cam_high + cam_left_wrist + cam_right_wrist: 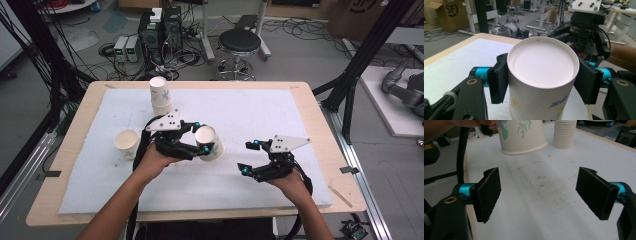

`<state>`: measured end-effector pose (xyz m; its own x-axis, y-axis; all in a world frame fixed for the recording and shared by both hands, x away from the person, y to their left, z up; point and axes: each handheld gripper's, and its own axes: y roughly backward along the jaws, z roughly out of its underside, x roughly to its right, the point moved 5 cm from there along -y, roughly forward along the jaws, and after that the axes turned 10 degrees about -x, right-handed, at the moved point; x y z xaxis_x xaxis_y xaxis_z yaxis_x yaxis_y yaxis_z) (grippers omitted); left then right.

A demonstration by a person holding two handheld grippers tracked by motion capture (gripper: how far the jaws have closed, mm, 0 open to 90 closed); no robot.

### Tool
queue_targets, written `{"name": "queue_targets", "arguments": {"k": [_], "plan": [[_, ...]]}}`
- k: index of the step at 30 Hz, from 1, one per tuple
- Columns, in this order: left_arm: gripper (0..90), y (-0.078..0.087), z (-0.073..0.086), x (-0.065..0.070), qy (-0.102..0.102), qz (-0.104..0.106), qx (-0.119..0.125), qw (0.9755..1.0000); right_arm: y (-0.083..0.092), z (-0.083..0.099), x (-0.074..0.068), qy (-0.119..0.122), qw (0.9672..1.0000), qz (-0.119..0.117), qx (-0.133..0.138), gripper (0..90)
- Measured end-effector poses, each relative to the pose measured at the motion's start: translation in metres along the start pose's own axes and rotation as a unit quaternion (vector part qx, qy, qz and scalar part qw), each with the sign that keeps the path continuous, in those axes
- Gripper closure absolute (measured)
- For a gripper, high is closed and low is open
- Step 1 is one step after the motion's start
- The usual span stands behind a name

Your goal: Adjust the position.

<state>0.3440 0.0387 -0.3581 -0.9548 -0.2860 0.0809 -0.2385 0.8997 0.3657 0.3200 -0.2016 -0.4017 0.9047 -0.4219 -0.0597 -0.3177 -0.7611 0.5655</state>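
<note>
Paper is thin stuff, and the upside-down cup (209, 143) clamped between the jaws of the left gripper (199, 138) could buckle if the squeeze tightens, or slide out if it slackens, since its tapered wall narrows toward the flat base facing up. It hangs clear of the white mat (250, 110), with the mouth tilted, so setting it down crooked could tip it. The right gripper (250, 157) hovers empty, jaws spread wide, near enough that a careless swing could knock the cup. An upright cup (126, 142) and a stack of cups (161, 97) stand just beside the left hand. The mat, faintly stained, covers a wooden table (310, 107); beyond lie a stool (239, 42), tangled cables and computers on a grey floor.
</note>
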Motion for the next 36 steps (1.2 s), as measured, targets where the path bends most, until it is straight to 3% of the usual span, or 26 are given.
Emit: {"name": "queue_targets", "arguments": {"k": [5, 15, 32, 36], "plan": [[35.4, -0.012, 0.000, 0.009, -0.008, 0.022, -0.010, 0.9997, -0.001, -0.001, -0.003, 0.000, 0.9999, -0.009, 0.012, 20.6], [35.5, -0.029, 0.004, 0.021, -0.015, 0.055, -0.030, 0.9979, -0.007, -0.003, -0.011, 0.010, 0.9994, -0.031, 0.006, 20.7], [35.7, -0.044, 0.003, 0.035, -0.019, 0.112, -0.026, 0.9932, -0.026, -0.005, -0.026, 0.031, 0.9960, -0.084, -0.002, 21.2], [35.8, -0.044, 0.002, 0.036, -0.016, 0.120, -0.021, 0.9924, -0.028, -0.004, -0.027, 0.031, 0.9946, -0.098, -0.001, 25.9]]}}
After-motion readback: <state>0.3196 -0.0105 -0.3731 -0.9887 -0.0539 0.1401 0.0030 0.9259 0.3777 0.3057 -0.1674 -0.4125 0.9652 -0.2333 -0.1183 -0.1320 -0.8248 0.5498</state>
